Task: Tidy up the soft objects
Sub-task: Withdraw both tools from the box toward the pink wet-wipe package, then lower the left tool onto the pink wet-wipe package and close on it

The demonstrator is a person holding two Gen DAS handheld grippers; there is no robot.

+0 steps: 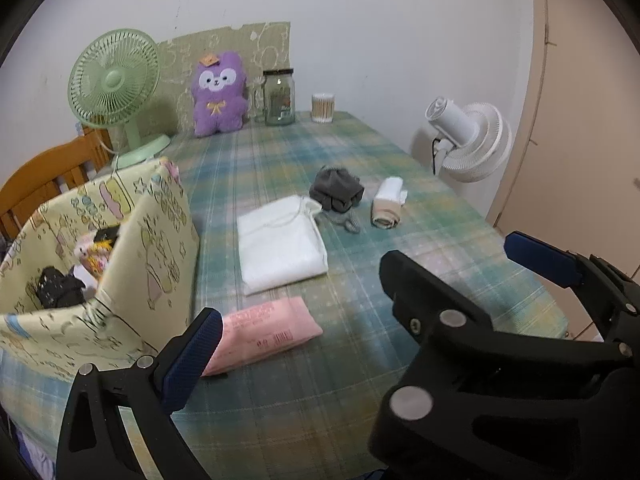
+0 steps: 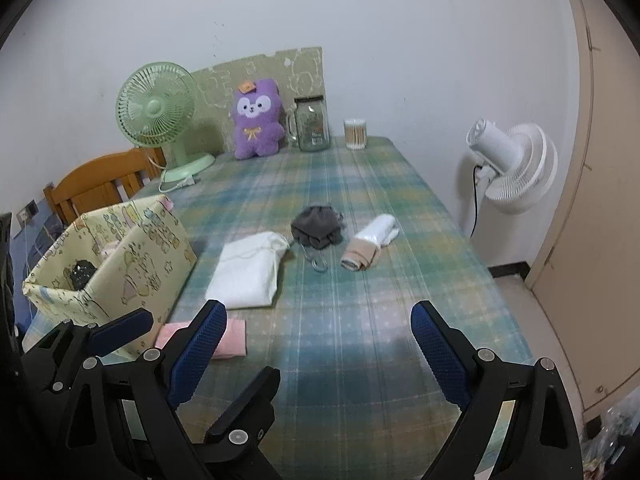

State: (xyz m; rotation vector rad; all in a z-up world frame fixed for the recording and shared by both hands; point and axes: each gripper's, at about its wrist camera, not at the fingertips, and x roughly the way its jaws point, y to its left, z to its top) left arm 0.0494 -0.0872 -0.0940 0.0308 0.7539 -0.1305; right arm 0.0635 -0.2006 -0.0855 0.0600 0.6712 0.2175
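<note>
Desk (image 2: 360, 208) under a green-blue plaid cloth, against a white wall. Left edge: patterned fabric storage box (image 1: 160, 232), open-topped, soft items inside. Just beside its near corner: flat pink packet (image 1: 268, 330). Centre: folded white cloth (image 1: 280, 248); dark grey bundle (image 1: 338, 190) touching its far corner; rolled beige-and-white socks (image 1: 386, 204) near that. Far end: purple plush toy (image 1: 218, 94), glass jar (image 1: 279, 98), green fan (image 1: 114, 78). Left hand-held gripper (image 1: 356, 280): wide open, empty. Right hand-held gripper (image 2: 316, 346): wide open, empty.
</note>
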